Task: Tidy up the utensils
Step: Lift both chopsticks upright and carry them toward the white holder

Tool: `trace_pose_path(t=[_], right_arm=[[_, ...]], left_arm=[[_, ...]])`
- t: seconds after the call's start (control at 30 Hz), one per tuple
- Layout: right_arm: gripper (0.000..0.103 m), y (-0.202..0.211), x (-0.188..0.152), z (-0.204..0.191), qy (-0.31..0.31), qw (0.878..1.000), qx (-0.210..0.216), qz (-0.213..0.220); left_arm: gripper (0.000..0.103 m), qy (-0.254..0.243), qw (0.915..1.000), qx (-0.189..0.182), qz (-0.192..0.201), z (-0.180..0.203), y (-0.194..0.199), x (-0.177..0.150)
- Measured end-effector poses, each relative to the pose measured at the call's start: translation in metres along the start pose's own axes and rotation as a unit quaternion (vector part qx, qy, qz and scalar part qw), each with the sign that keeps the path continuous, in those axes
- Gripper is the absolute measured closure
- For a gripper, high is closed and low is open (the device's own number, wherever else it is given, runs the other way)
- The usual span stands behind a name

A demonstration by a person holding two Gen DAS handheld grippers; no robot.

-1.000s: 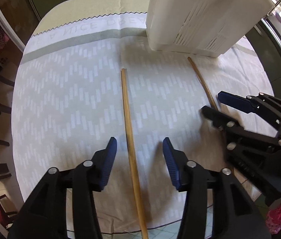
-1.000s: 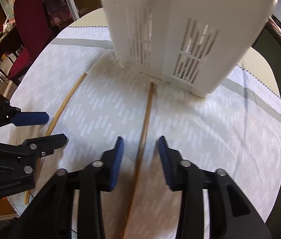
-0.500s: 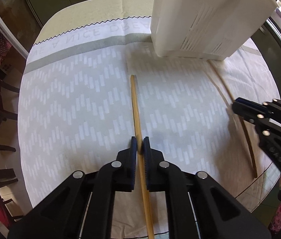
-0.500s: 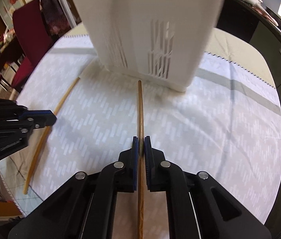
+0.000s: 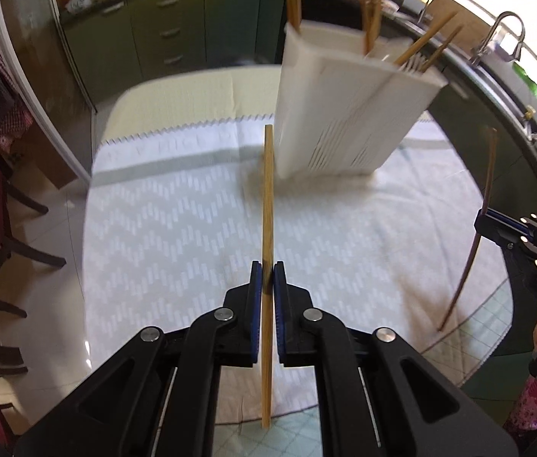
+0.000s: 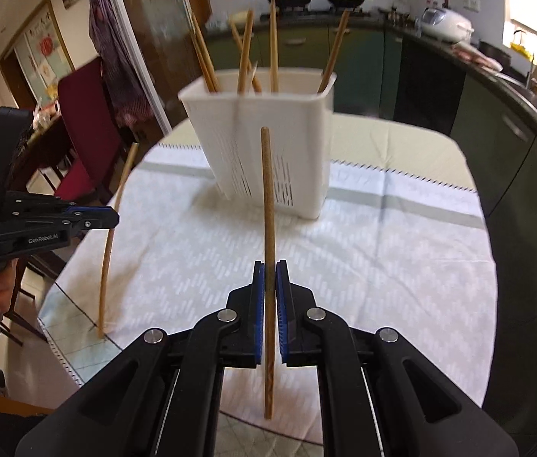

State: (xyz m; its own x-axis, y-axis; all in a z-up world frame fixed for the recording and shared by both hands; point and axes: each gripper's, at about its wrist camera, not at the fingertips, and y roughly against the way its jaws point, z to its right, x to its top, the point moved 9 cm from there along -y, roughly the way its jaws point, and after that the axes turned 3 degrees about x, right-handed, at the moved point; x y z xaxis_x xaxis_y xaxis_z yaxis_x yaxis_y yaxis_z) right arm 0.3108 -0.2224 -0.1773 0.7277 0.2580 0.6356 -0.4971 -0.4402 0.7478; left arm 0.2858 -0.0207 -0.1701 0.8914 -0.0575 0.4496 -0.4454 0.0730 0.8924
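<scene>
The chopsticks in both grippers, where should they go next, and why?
Probably up and over to the white holder. Each gripper, left and right, is shut on one chopstick lifted off the tablecloth, and other chopsticks already stand in that holder.

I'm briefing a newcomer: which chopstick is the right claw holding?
Start at the white slotted plastic utensil holder on the pale patterned tablecloth. In front of it, the right claw clamps a darker brown wooden chopstick; unlike those standing in the holder, it's off the table.
</scene>
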Motion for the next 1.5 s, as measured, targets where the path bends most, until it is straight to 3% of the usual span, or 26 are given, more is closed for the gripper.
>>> trace_pose_path(t=[0.37, 1.5], right_arm=[[0.096, 0.041, -0.009, 0.005, -0.012, 0.999, -0.008, 0.037], [0.096, 0.047, -0.003, -0.003, -0.001, 0.999, -0.004, 0.048]], left_arm=[[0.097, -0.007, 0.9982, -0.008, 0.059, 0.017, 0.057, -0.001], [0.097, -0.035, 0.9964, -0.016, 0.075, 0.039, 0.073, 0.0]])
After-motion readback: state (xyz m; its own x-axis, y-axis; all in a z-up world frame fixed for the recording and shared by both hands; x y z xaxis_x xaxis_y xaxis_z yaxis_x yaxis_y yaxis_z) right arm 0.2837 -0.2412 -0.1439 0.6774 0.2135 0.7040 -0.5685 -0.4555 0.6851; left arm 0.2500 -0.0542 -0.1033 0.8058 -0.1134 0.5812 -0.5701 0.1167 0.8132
